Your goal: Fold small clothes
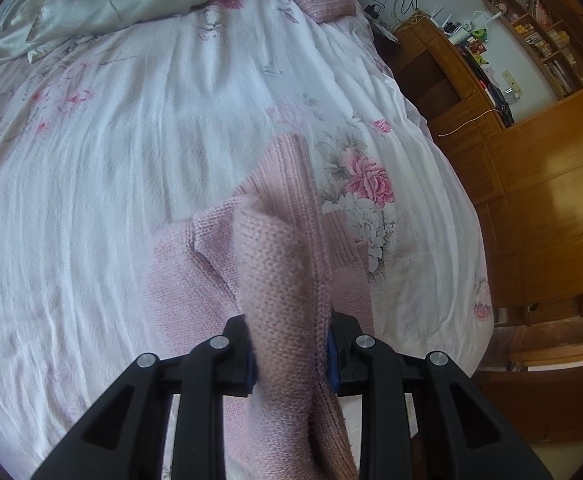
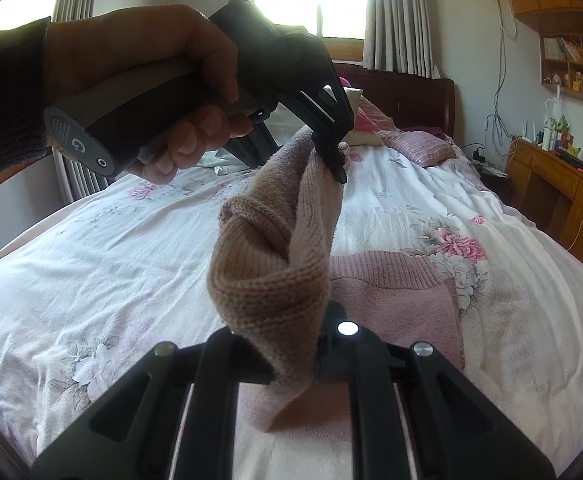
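Sweater [image 1: 283, 280] knit is pinched in your left gripper [image 1: 291, 354] and your right gripper [image 2: 295, 354], both clamped on it, lifted over the bed [image 1: 91, 200]. Pull apart unevenly and it slips. Only the right view shows your hand [image 2: 151, 92] and the hem lying flat.

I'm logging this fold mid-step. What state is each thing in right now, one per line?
Pink knitted garment: partly lifted, one edge strung between both grippers, the rest flat on the bed.
Left gripper: shut on the garment's raised edge, held in a hand.
Right gripper: shut on the same edge.
Floral bedspread: spread out, wrinkled.
Curtains: drawn apart, window bright.
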Motion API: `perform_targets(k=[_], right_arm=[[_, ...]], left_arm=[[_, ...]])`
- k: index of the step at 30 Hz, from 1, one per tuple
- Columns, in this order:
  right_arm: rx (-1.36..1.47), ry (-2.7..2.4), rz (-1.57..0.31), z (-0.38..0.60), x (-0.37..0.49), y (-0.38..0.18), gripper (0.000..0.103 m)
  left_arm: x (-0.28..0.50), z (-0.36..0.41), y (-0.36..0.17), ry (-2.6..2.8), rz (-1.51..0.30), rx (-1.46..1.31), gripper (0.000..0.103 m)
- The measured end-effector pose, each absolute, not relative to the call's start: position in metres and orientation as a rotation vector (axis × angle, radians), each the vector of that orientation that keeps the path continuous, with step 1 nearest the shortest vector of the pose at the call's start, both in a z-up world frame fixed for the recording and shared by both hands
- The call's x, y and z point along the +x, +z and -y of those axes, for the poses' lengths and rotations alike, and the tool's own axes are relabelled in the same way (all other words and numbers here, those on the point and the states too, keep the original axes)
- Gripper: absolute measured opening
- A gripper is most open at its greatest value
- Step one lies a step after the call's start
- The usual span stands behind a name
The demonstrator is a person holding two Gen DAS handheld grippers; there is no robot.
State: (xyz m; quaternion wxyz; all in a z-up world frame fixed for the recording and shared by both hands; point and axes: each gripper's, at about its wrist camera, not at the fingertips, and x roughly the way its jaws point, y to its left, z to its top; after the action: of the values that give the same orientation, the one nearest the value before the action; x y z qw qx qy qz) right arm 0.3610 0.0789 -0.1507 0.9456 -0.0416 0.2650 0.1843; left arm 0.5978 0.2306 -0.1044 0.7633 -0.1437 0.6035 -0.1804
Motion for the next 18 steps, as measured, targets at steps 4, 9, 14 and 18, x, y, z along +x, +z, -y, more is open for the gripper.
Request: perform_targets(k=[4,9,14,18], right_arm=[[-0.074,0.366,-0.542,-0.070,0.362,-0.153,0.010],[-0.069,0.351,-0.544,-0.061,0.363,-0.155,0.010],[-0.059,0.337,-0.549,-0.052,0.362,-0.159,0.010],[-0.048,0.331,-0.558,-0.046,0.363,-0.161,0.010]], left_arm=[[0.599,-0.221,-0.106,-0.393,-1.317,-0.303,0.025],[0.600,-0.207,-0.108,-0.397,-1.323,-0.288,0.025],[0.600,-0.194,-0.111,-0.404,-1.326,-0.273,0.025],[0.600,-0.185,-0.115,-0.398,-1.333,-0.262,0.025]])
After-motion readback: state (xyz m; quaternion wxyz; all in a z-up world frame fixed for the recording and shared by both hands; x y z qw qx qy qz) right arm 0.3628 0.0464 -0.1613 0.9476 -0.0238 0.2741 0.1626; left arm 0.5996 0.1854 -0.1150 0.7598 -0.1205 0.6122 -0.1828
